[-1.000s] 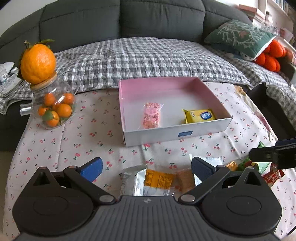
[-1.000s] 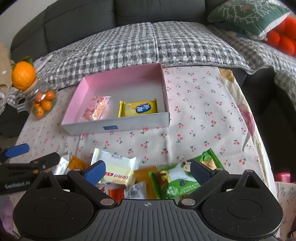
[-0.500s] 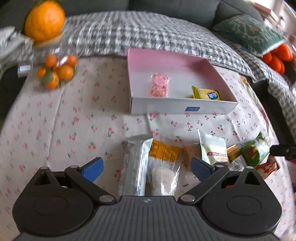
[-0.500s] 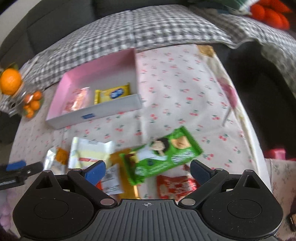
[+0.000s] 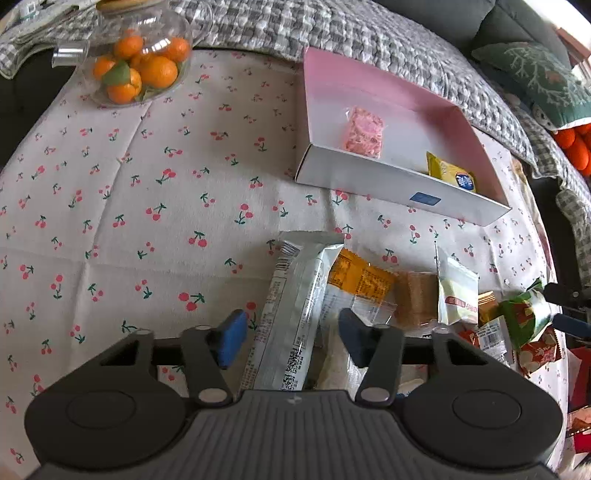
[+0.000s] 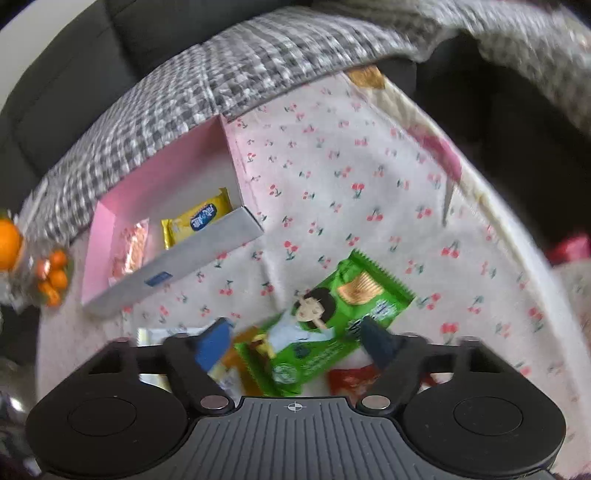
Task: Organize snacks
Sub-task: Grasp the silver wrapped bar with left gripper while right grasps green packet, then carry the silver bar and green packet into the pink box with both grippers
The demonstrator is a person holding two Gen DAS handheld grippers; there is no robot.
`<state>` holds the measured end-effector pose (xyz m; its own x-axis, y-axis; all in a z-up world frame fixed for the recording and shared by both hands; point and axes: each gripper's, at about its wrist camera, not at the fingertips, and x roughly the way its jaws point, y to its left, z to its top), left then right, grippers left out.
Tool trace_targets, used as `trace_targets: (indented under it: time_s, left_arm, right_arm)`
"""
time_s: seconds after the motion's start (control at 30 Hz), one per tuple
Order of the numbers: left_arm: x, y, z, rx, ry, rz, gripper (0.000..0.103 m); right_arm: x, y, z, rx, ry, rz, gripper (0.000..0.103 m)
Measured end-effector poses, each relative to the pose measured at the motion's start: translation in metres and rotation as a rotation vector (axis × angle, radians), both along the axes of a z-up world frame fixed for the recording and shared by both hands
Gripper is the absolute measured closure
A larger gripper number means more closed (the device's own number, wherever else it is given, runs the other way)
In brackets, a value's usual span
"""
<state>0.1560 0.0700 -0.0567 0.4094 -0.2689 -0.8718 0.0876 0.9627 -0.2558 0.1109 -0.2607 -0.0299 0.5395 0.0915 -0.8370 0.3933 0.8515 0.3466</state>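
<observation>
A pink-lined box (image 5: pixel 399 184) on the cherry-print cloth holds a pink snack (image 5: pixel 364 132) and a yellow packet (image 5: pixel 450 175). Loose snacks lie in front of it. My left gripper (image 5: pixel 291 341) is open, its fingers on either side of a long silver packet (image 5: pixel 295 310), with an orange-topped clear packet (image 5: pixel 354 291) beside it. My right gripper (image 6: pixel 295 341) is open over a green biscuit packet (image 6: pixel 325 321), its fingers on either side of the packet's lower half. The box (image 6: pixel 177 258) shows to its left.
A glass jar of small oranges (image 5: pixel 136 62) stands at the far left of the table. A white-green packet (image 5: pixel 458 291), a brown biscuit (image 5: pixel 417 299) and red packets (image 5: pixel 535 350) lie to the right. A checked blanket (image 5: pixel 332 26) and a sofa are behind.
Both grippers have tilted down and moved lower over the loose snacks. The left now straddles the silver packet, the right the green packet. Both stay open.
</observation>
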Motion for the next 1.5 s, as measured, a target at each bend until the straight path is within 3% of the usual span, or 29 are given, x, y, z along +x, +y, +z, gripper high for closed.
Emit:
trace_targets:
  time_s: [0.17,0.3,0.47,0.87,1.07,1.27,1.5]
  left_arm:
    - [0.002,-0.002,0.0,0.021,-0.016,-0.012,0.063]
    - [0.003,-0.004,0.0,0.066,-0.03,-0.021,0.063]
    - [0.004,-0.009,-0.003,0.13,-0.041,-0.054,0.063]
    - [0.003,-0.016,-0.01,0.207,-0.031,-0.101,0.062]
    - [0.003,-0.015,-0.009,0.21,-0.039,-0.099,0.073]
    - [0.005,-0.011,-0.008,0.183,-0.028,-0.077,0.074]
    - [0.005,-0.009,-0.003,0.156,-0.035,-0.054,0.075]
  right_arm:
    - [0.003,0.004,-0.001,-0.022,0.027,-0.058,0.033]
    - [0.008,0.007,-0.009,-0.066,0.074,-0.095,0.033]
    - [0.015,0.007,-0.021,-0.025,0.1,-0.125,0.033]
    - [0.028,0.025,-0.034,-0.109,0.115,-0.045,0.031]
    - [0.03,0.037,-0.034,-0.177,0.111,-0.013,0.036]
    - [0.027,0.035,-0.027,-0.145,0.083,-0.02,0.053]
    - [0.025,0.036,-0.017,-0.126,0.047,-0.009,0.055]
